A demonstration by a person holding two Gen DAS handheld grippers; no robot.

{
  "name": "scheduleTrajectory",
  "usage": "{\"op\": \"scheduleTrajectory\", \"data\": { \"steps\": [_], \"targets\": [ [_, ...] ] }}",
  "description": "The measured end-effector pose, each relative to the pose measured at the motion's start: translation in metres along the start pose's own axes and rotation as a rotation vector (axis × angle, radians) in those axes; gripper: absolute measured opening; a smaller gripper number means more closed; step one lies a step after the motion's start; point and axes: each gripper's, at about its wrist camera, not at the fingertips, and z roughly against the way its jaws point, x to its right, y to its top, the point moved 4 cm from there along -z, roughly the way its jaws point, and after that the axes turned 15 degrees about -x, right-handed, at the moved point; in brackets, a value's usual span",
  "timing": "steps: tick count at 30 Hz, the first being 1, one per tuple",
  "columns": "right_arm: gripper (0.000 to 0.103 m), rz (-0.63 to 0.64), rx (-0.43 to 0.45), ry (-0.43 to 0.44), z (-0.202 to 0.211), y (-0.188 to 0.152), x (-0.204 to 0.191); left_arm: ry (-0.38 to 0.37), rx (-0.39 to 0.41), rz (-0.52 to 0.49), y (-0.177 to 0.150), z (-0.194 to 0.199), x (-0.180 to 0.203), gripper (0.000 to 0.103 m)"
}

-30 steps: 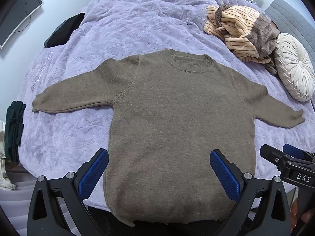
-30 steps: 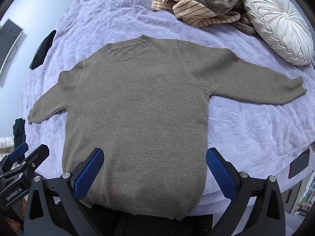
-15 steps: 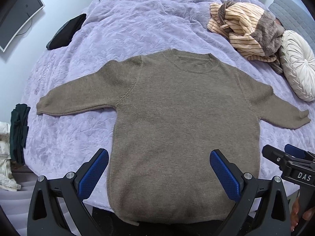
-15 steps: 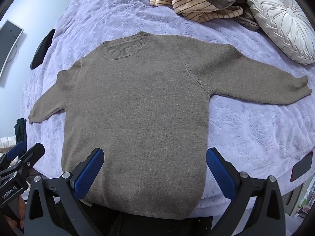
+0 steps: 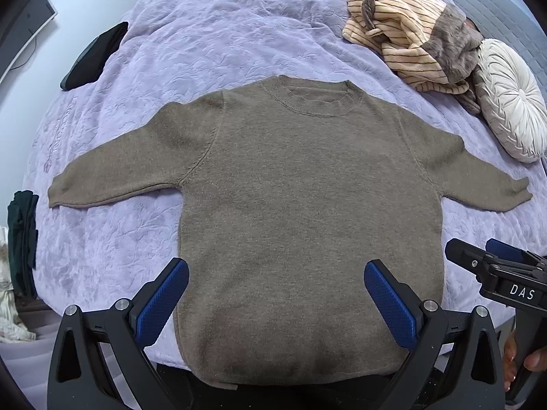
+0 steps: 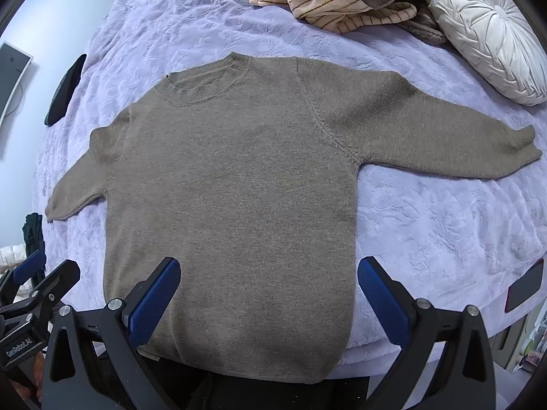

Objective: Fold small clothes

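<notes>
Folding looks unstarted: sweater (image 5: 307,222) lies flat on bed (image 5: 222,41), both grippers (image 5: 275,294) (image 6: 268,290) spread empty, probably sleeve next.

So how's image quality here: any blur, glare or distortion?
Left wrist view: sharp, even soft light, no glare; fisheye bows the sweater and bed, corners vignetted black. Right wrist view: same, sharp, cushion stretched near the rim.
</notes>
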Motion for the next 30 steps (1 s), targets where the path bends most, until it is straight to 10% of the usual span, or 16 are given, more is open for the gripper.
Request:
{"op": "scheduleTrajectory", "data": {
  "steps": [30],
  "targets": [
    [0.103,0.013,-0.006,0.003,-0.0024,0.003,-0.0075,0.002,-0.004,0.025,0.0005,-0.0028,-0.0075,0.103]
  ]
}}
